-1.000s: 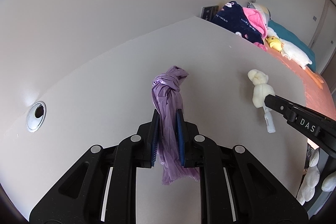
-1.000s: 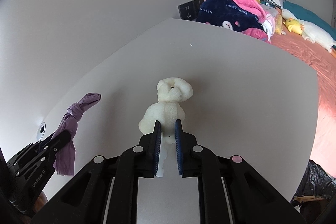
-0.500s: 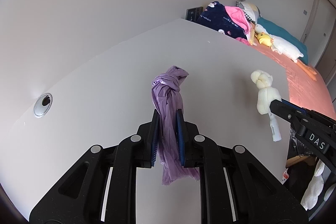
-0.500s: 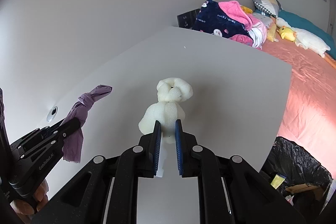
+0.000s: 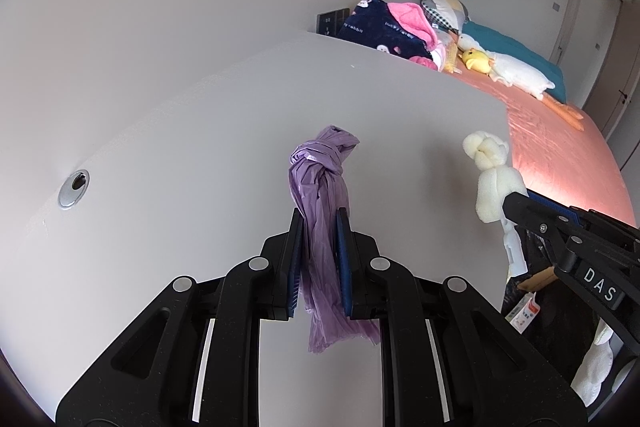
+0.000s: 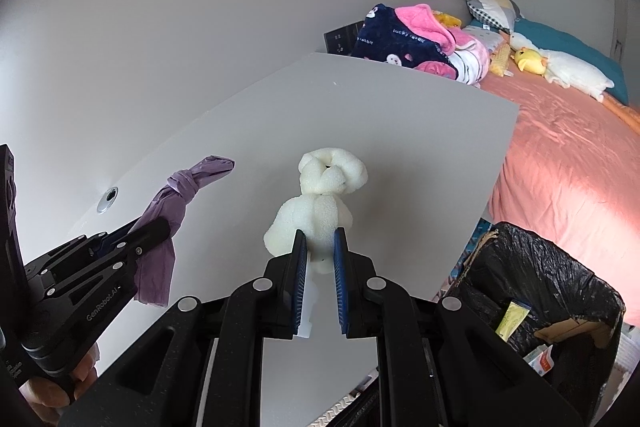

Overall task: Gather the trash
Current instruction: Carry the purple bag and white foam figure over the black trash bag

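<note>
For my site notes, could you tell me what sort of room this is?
Most likely a bedroom: a bed with pillows and a plush duck beside a white desk, and a lined trash bin.

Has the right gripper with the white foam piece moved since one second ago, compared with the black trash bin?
Yes. The right gripper, shut on the white foam piece, moved toward the black trash bin, which now shows beside the table edge.

The right gripper [image 6: 320,247] is clamped on a white foam wad [image 6: 316,219] above the white table [image 6: 420,147]. Left of the table's middle, the left gripper [image 6: 154,229] pinches a knotted purple bag [image 6: 176,203]. Off the table's right corner stands a black-lined bin [image 6: 560,291] holding scraps. Beyond the table lies a pink bed [image 6: 572,155].
</note>
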Action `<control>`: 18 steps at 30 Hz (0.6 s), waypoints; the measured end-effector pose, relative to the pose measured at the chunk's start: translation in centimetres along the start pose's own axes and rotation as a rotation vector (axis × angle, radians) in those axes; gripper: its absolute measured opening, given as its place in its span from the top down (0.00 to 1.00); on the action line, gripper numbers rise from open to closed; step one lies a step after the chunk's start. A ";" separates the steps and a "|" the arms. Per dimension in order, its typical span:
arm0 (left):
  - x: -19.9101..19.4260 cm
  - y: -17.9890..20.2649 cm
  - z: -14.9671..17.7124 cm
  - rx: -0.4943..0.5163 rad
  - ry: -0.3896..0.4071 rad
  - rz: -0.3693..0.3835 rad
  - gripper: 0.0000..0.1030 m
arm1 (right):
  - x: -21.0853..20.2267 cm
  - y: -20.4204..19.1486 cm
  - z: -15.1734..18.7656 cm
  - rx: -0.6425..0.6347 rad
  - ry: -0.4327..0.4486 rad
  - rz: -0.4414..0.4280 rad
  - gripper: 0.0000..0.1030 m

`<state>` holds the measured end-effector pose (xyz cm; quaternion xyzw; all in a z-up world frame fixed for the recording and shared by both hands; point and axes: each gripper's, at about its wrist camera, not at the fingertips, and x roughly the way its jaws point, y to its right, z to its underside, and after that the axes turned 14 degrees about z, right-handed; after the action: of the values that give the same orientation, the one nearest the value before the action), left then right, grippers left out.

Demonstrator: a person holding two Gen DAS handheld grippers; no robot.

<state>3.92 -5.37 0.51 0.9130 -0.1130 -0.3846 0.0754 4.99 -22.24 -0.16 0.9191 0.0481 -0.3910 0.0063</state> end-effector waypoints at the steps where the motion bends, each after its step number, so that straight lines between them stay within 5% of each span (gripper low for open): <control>1: -0.1 0.4 0.1 0.006 0.001 0.004 0.85 | -0.3 0.3 0.3 0.006 0.003 0.001 0.86; 18: 0.4 7.0 2.1 0.106 -0.029 0.098 0.85 | -4.2 6.4 5.0 0.118 0.011 0.068 0.86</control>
<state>1.66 -12.34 0.37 0.9036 -0.1787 -0.3869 0.0438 -0.88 -29.21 -0.80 0.9212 -0.0064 -0.3876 -0.0347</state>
